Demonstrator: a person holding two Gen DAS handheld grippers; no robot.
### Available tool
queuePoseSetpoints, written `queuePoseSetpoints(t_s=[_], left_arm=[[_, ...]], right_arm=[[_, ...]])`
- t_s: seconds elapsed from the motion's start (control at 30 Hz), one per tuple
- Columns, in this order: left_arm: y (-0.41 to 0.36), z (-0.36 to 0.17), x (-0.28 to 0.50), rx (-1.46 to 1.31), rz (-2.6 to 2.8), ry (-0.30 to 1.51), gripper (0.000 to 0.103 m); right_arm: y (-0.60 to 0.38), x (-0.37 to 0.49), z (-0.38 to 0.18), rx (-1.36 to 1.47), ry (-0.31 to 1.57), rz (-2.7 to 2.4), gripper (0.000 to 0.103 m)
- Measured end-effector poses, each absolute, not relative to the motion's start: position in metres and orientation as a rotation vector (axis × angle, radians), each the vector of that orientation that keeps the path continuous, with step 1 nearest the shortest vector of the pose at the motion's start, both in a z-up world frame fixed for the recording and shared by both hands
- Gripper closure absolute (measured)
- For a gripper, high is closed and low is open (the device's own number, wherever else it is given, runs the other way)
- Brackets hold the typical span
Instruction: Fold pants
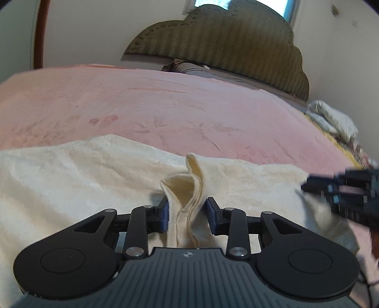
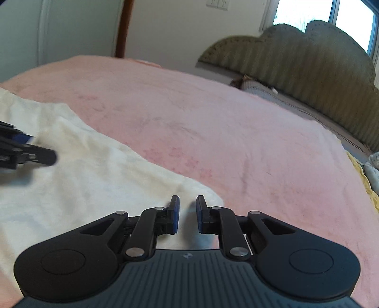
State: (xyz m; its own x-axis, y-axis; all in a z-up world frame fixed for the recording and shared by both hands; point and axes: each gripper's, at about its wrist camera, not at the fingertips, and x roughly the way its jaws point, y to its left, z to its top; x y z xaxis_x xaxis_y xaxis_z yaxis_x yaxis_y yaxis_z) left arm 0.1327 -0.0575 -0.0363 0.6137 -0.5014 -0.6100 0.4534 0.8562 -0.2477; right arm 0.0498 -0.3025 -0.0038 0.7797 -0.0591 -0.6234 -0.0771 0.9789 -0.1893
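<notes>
While the cream pants (image 1: 71, 180) lie on the pink bedspread (image 1: 165, 106) | left gripper (image 1: 188, 213) pinches a bunched hem | right gripper (image 2: 187, 214) fingers slightly spread, empty, over the corner | advice: grasp matching edge, lift both evenly.

A wide bed covered by a soft pink plush blanket with faint leaf and flower prints (image 1: 165, 106) fills the middle of both views. At upper right stands a scalloped olive-green padded headboard with stitched stripes (image 1: 225, 45), with a grey striped pillow (image 1: 208, 71) lying along its base. Behind it, a bright window (image 2: 305, 11) lets in daylight. Plain cream walls (image 1: 90, 28) surround the bed. A reddish-brown wooden post (image 2: 123, 28) rises at upper left. A crumpled white quilted cloth (image 1: 331, 118) sits at the right edge.
</notes>
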Motion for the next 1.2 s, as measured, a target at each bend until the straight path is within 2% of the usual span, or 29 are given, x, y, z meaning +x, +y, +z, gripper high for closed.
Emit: queuePoseSetpoints(t_s=[0.1,0.13,0.2,0.4,0.57,0.87,1.2], left_arm=[[-0.048,-0.036,0.136,-0.139,-0.534,0.751,0.064],[-0.044,-0.034,0.136,-0.147,-0.523,0.750,0.060],[-0.037,-0.029,0.133,-0.143,-0.489,0.732,0.052],[-0.012,-0.016,0.131,-0.193,-0.394,0.713,0.051],[0.007,-0.010,0.127,-0.326,-0.422,0.763,0.038],[0.022,0.004,0.119,-0.429,-0.456,0.716,0.032],[0.018,-0.011,0.131,-0.652,-0.712,0.835,0.031]], right_arm=[[-0.289,0.036,-0.016,-0.230,0.711,0.068,0.081],[-0.283,0.034,-0.025,-0.288,0.719,0.059,0.080],[-0.268,0.022,-0.024,-0.309,0.683,-0.003,0.080],[-0.181,-0.038,-0.005,-0.446,0.414,0.254,0.080],[-0.137,-0.050,-0.026,-0.648,0.421,0.331,0.080],[-0.127,-0.050,-0.040,-0.676,0.468,0.327,0.080],[-0.120,-0.053,-0.049,-0.766,0.442,0.294,0.080]])
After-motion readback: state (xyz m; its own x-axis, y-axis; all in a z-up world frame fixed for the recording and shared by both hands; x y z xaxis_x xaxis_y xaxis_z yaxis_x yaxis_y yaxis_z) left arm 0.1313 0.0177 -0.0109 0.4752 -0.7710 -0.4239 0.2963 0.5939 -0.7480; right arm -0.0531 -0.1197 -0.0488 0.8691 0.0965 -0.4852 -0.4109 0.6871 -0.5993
